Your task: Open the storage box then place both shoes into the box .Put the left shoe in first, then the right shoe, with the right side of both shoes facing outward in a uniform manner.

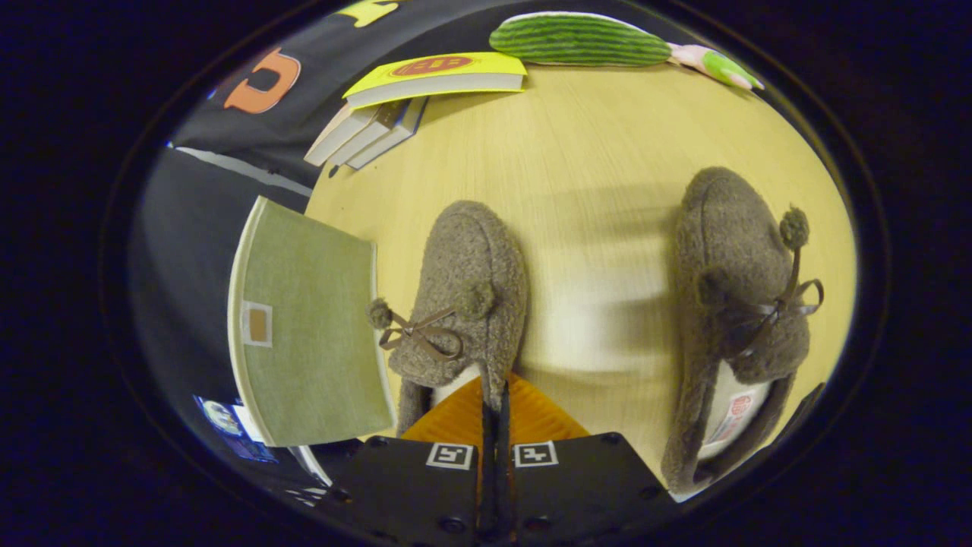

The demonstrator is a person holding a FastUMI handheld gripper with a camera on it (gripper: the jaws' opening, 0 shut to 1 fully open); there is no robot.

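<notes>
Two brown fuzzy shoes with ribbon bows and pompoms lie toes away from me on the pale wooden table (592, 175). My gripper (493, 391) is shut on the heel-side rim of the nearer brown shoe (471, 296), whose thin wall is pinched between both fingers. The other shoe (733, 304) lies off to the right of the fingers, its white lining and label showing. The green fabric storage box (304, 327), with a small label patch, sits right beside the held shoe on the left. I cannot tell whether it stands open.
A stack of books (425, 83) with a yellow cover on top lies at the far left of the table. A green striped plush vegetable (581, 39) rests along the far edge. Bare tabletop lies between the two shoes.
</notes>
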